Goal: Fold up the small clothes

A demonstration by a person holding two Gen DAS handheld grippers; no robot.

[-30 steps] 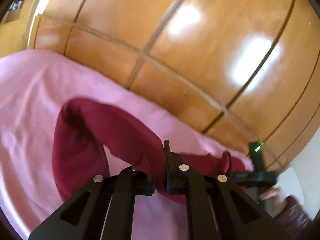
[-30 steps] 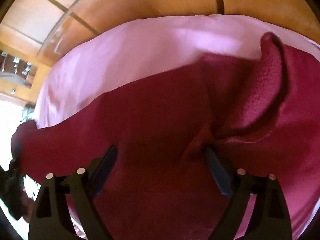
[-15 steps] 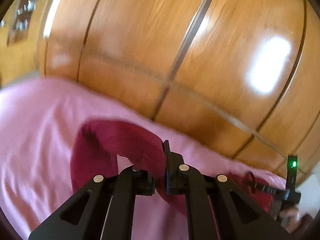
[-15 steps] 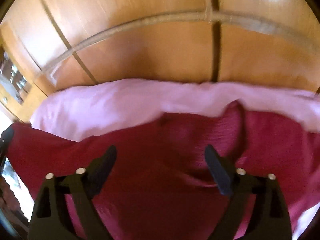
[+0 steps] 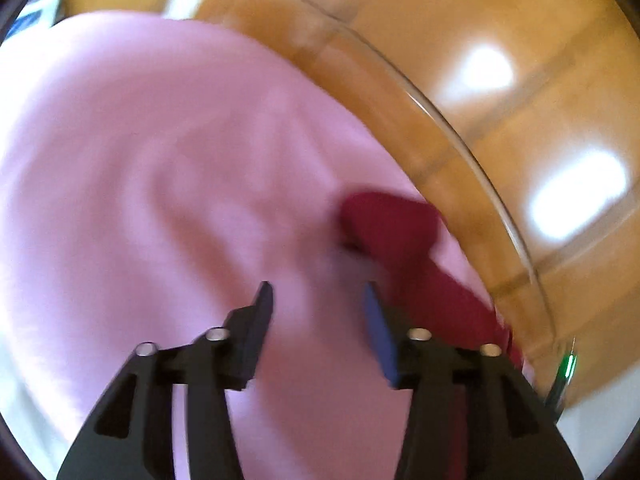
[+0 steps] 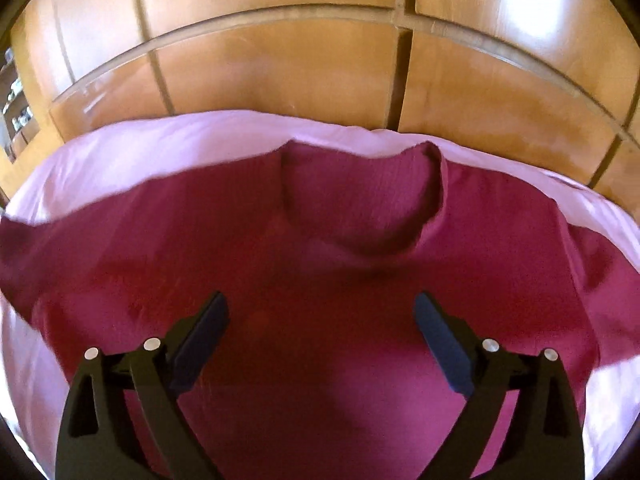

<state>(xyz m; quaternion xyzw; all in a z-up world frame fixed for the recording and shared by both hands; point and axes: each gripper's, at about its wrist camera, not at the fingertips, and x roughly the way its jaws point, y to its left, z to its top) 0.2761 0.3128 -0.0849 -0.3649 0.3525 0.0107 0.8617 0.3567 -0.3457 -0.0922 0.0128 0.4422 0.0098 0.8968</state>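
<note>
Two black fingers of the left gripper [image 5: 318,300] stand apart in the left wrist view, released, with only pink sheet [image 5: 168,168] showing in the gap between them. The picture is blurred. A strip of the dark red garment [image 5: 394,232] lies just beyond and to the right of the right finger, running along the sheet's far edge toward the lower right. Behind the sheet rises a glossy wooden panelled wall [image 5: 500,128] with bright window reflections on it. A small green light [image 5: 568,364] glows at the lower right edge, on something dark that cannot be made out.

In the right wrist view, the right gripper [image 6: 322,320] is spread wide, holding nothing, its fingers poised over the middle of the dark red garment [image 6: 320,280]. The garment lies spread across the pink sheet [image 6: 160,140], its left edge lifted and blurred, and a fold of cloth stands up in a pocket-like flap near its far edge. The wooden panelled wall [image 6: 280,68] fills the background, with shelves [image 6: 16,108] barely visible at far left.
</note>
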